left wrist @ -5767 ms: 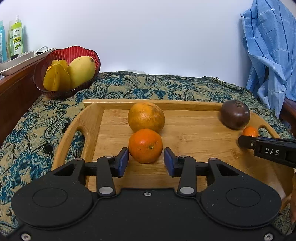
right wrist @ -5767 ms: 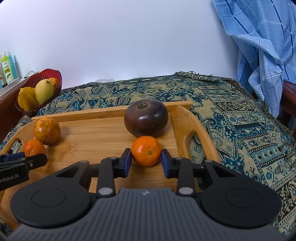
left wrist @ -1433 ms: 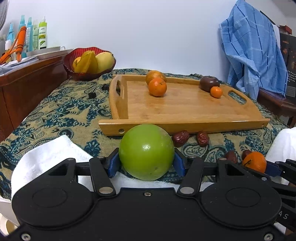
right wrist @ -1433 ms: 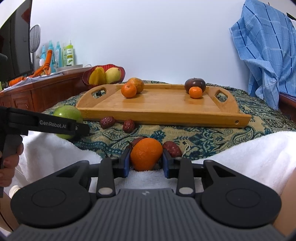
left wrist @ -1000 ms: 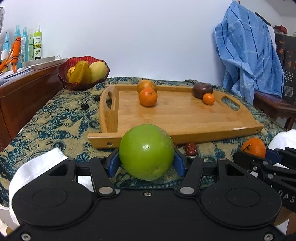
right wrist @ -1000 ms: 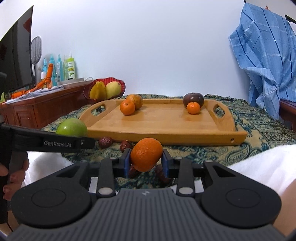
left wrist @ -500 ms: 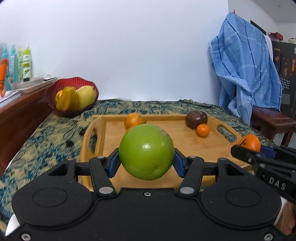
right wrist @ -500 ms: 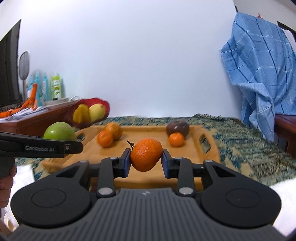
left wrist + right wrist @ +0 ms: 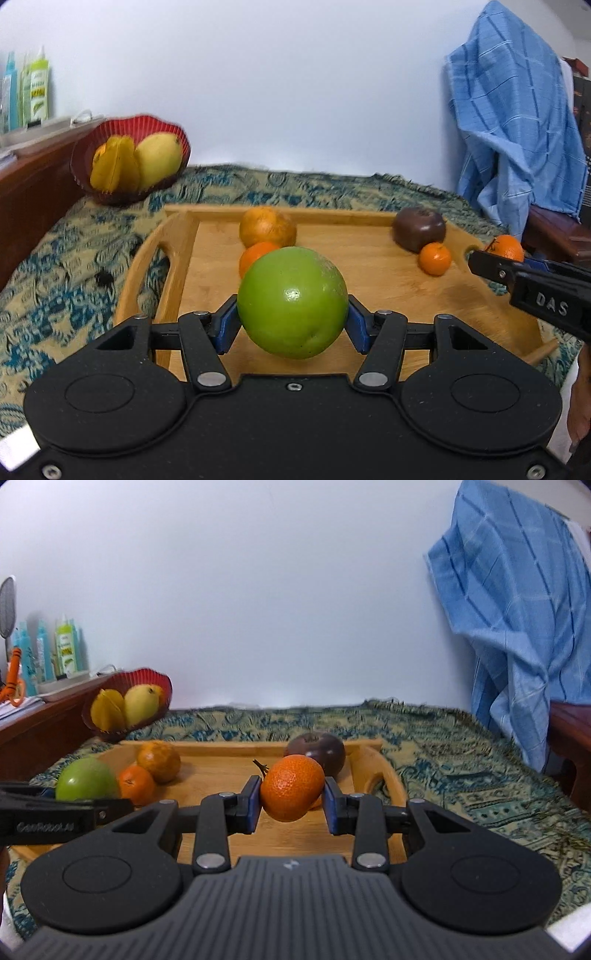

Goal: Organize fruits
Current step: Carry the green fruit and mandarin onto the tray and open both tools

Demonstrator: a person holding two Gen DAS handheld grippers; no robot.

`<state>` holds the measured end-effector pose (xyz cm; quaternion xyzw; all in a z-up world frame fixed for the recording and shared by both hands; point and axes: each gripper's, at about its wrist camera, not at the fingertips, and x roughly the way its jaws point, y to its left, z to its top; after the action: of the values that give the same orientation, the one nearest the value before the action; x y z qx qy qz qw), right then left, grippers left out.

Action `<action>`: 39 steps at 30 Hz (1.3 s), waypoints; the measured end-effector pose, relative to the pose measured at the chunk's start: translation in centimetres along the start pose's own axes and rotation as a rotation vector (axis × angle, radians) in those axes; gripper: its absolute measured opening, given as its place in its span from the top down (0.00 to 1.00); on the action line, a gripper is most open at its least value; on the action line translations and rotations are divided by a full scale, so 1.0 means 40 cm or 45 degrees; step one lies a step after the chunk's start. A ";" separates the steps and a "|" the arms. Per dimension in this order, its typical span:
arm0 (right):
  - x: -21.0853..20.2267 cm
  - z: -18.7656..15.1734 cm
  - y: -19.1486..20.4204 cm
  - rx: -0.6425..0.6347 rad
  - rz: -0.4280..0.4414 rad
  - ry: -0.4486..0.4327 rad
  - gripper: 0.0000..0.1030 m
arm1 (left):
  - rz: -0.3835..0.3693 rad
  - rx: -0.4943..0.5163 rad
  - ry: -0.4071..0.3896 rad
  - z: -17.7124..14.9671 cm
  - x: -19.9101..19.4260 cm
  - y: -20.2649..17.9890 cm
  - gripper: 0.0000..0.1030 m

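Observation:
My left gripper [image 9: 292,324] is shut on a round green fruit [image 9: 291,301], held in the air over the near left part of the wooden tray [image 9: 388,295]. My right gripper [image 9: 291,805] is shut on a small orange tangerine [image 9: 291,792] with a short stem, above the tray's right side [image 9: 229,768]. On the tray lie a large yellowish orange [image 9: 267,227], a smaller orange [image 9: 255,256] partly hidden behind the green fruit, a dark purple fruit [image 9: 419,229] and a little tangerine [image 9: 434,258].
A red bowl [image 9: 129,155] with a mango and a starfruit stands at the back left on the patterned cloth [image 9: 74,258]. A wooden sideboard with bottles [image 9: 33,92] runs along the left. A blue checked cloth [image 9: 517,129] hangs at the right over dark furniture.
Both grippers have moved forward and slightly up, from the white towel and scattered dates at the near edge to over the tray, each still holding its fruit.

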<state>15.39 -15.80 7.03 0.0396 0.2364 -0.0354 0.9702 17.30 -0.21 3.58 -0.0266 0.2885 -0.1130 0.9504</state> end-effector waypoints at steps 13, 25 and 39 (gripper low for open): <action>0.094 0.002 -0.027 0.075 -0.064 0.138 0.62 | 0.020 -0.038 0.067 -0.003 0.063 0.008 0.46; 0.130 0.002 -0.030 0.084 -0.074 0.211 0.62 | 0.035 -0.020 0.060 -0.003 0.069 -0.003 0.46; 0.147 -0.003 -0.040 0.159 -0.029 0.242 0.59 | 0.038 -0.008 0.057 -0.004 0.064 -0.004 0.45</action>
<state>20.41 -17.69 4.12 0.1003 0.3251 -0.0572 0.9386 19.27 -0.94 2.06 -0.0226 0.3103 -0.0985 0.9453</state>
